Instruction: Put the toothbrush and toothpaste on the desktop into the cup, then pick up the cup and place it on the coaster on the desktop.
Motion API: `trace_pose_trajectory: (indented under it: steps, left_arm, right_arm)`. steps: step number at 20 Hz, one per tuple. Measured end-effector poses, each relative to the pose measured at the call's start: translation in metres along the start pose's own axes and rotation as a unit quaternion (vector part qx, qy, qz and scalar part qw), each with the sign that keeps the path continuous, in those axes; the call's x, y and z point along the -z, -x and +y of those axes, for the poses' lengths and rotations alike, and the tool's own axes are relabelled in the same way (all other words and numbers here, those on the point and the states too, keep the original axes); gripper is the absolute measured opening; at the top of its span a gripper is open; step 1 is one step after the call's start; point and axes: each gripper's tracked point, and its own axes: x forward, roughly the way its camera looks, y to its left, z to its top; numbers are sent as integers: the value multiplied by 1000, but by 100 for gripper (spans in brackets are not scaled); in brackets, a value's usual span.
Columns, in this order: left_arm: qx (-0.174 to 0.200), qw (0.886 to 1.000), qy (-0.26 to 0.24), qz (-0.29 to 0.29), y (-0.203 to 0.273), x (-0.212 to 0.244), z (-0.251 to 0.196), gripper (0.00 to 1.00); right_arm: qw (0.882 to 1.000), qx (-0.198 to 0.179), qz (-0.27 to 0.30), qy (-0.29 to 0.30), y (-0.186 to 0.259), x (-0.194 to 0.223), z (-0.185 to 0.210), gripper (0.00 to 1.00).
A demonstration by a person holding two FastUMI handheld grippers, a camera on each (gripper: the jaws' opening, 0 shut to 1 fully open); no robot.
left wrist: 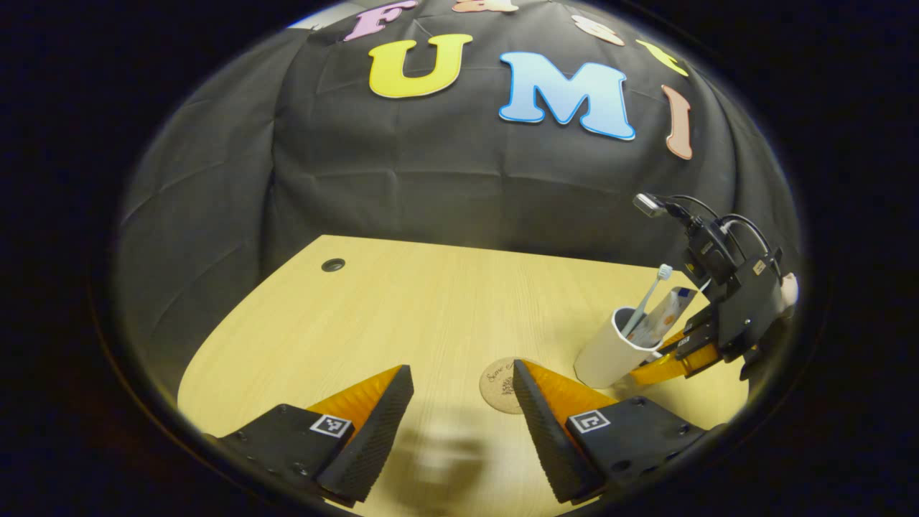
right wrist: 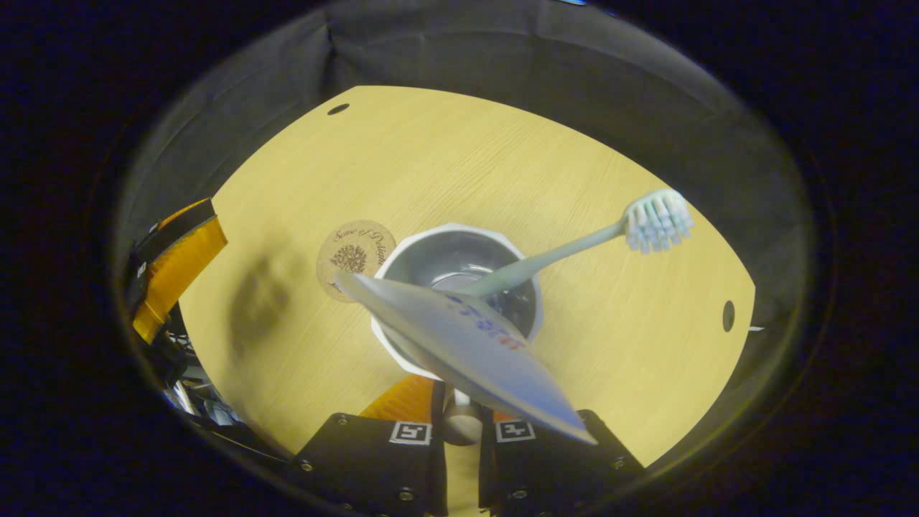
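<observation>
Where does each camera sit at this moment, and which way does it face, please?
Left gripper view: rides the left gripper, low over the table, facing the cloth wall; its jaws stand open; the right gripper is at the cup.
Right gripper view: rides the right gripper, looking steeply down into the cup, jaws closed on its wall.
Shared: cup, toothbrush, toothpaste, coaster, table.

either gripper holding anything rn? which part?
Right gripper looks shut on the cup's rim, one finger seemingly inside, one outside; toothbrush and toothpaste sit in it. Left gripper is open and holds nothing.
</observation>
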Motion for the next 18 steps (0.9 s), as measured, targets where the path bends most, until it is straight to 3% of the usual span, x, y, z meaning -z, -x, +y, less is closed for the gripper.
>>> trace_pose_trajectory:
  steps: [3, 8, 9, 18]
  left_arm:
    - [-2, 1000, 3, -1, 6, 1, 3, 94]
    - [-5, 1000, 5, 0, 12, 4, 11, 94]
    - [-6, 1000, 4, 0, 16, 4, 13, 94]
    - [-12, 1000, 4, 1, 36, 12, 46, 94]
  right_arm:
    - [1000, 4, -4, 4, 4, 0, 2, 14]
    - [1000, 1, -11, 9, 11, -9, 16, 21]
    - [1000, 0, -13, 12, 11, -12, 22, 17]
    - [999, -16, -20, 41, 7, -37, 74, 17]
